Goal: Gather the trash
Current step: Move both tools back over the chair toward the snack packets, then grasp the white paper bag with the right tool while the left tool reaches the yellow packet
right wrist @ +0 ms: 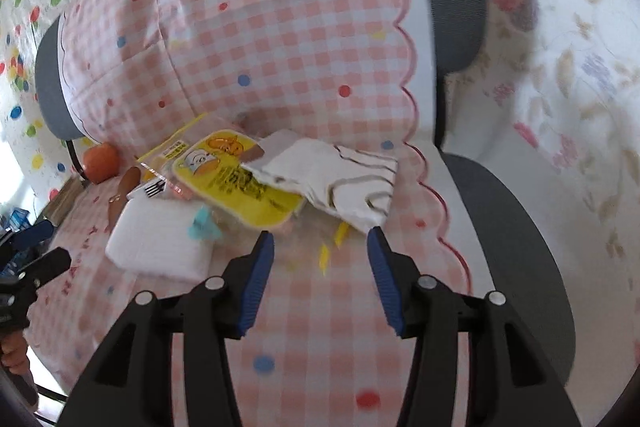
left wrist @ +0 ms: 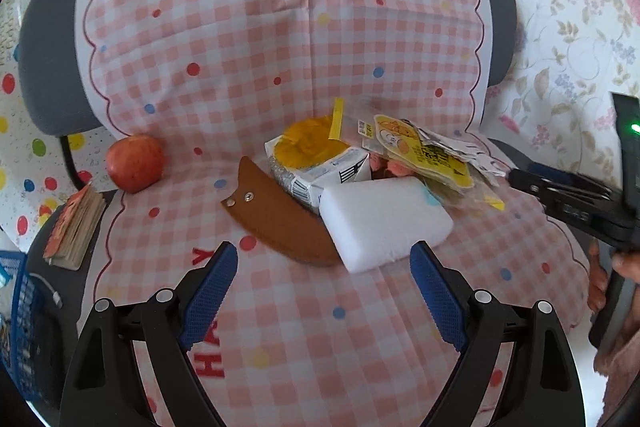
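Note:
A pile of trash lies on a chair seat covered with a pink checked cloth [left wrist: 320, 327]. It holds a crushed drink carton [left wrist: 320, 167] with a yellow top, a yellow snack wrapper [left wrist: 432, 155] [right wrist: 240, 179], a white crumpled wrapper with dark lines [right wrist: 340, 183] and clear plastic with yellow bits [right wrist: 328, 251]. My left gripper [left wrist: 324, 283] is open, just short of a white sponge block [left wrist: 384, 223] [right wrist: 160, 243] and a brown leather sheath [left wrist: 280, 219]. My right gripper [right wrist: 320, 255] is open, its fingertips at the near edge of the wrappers; it also shows in the left wrist view [left wrist: 516, 177].
A red apple [left wrist: 136, 163] [right wrist: 101, 162] sits at the seat's left rear. A small book [left wrist: 76, 227] lies at the left edge. A blue basket [left wrist: 20, 327] stands lower left. The chair's backrest [left wrist: 280, 7] rises behind the pile, with grey chair edges [right wrist: 512, 247] at the right.

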Demonstrator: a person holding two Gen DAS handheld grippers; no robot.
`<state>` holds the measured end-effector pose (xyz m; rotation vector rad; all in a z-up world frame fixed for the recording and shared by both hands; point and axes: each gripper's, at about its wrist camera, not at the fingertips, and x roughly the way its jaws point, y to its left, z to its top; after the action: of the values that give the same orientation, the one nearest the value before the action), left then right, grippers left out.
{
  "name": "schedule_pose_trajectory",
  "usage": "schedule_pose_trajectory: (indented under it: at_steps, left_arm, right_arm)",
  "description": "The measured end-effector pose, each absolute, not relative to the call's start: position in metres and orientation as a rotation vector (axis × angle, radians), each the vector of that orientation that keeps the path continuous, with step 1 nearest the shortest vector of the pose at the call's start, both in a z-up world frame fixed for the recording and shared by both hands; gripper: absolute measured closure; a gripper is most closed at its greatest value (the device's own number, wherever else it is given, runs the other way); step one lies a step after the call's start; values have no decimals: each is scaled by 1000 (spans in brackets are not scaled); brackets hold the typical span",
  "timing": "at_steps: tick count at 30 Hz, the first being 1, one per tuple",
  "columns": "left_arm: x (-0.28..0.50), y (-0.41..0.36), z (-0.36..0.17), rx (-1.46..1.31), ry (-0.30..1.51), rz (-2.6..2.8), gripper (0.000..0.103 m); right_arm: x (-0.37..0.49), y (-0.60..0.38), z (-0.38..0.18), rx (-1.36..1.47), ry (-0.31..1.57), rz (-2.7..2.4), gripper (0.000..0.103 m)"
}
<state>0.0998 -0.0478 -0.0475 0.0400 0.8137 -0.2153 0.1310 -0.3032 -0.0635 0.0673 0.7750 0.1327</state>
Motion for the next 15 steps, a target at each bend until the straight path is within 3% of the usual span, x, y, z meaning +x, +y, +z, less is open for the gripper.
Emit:
schedule_pose_trajectory:
  at_steps: [9,13,15]
  left_arm:
    - [117,-50,-59,35,838,-226,16]
    - [117,-50,-60,33,840,-224,16]
    - [116,-48,-58,29,839,-220,16]
  right_arm:
    - [185,-286,-92,-139,858,103,69]
    - [193,-276,-102,-215,866,102,71]
    - [195,-272,-104,-249,856,85,78]
